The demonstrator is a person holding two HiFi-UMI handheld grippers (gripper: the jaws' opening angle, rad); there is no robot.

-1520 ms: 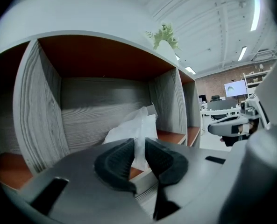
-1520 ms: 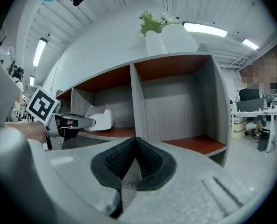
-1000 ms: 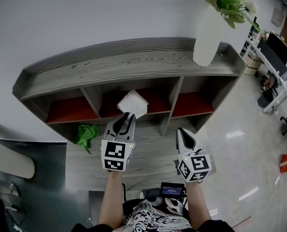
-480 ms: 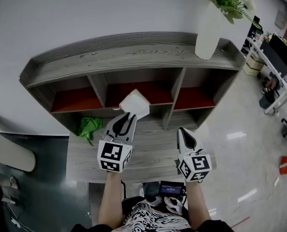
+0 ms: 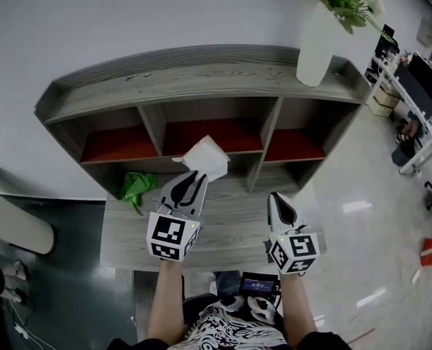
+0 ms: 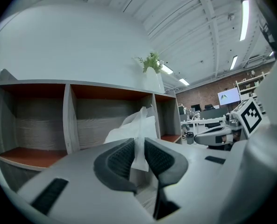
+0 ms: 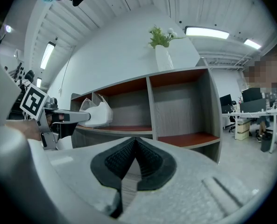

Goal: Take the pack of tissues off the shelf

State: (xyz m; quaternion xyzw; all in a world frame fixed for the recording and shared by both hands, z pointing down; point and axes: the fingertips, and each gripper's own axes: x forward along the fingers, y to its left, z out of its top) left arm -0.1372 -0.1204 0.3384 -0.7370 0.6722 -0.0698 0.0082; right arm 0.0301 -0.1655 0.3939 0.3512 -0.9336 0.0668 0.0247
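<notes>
The white pack of tissues (image 5: 205,157) hangs in the air in front of the middle compartment of the grey shelf (image 5: 201,79), clear of the red shelf board. My left gripper (image 5: 194,178) is shut on the pack's thin plastic end flap (image 6: 139,148), with the pack (image 6: 137,125) bulging beyond the jaws. In the right gripper view the pack (image 7: 97,112) shows at the left, at the tip of the left gripper. My right gripper (image 5: 277,199) is level in front of the right compartment, shut with nothing in it (image 7: 134,149).
A green cloth (image 5: 135,187) lies on the lower grey board (image 5: 230,224) at the left. A white vase with a plant (image 5: 319,39) stands on the shelf top at the right. Desks and chairs (image 5: 419,86) fill the room's right side. A pale rounded object (image 5: 12,228) sits at far left.
Both grippers have drawn back from the shelf toward me. The tissue pack came with the left gripper and sits farther out from the middle compartment.
</notes>
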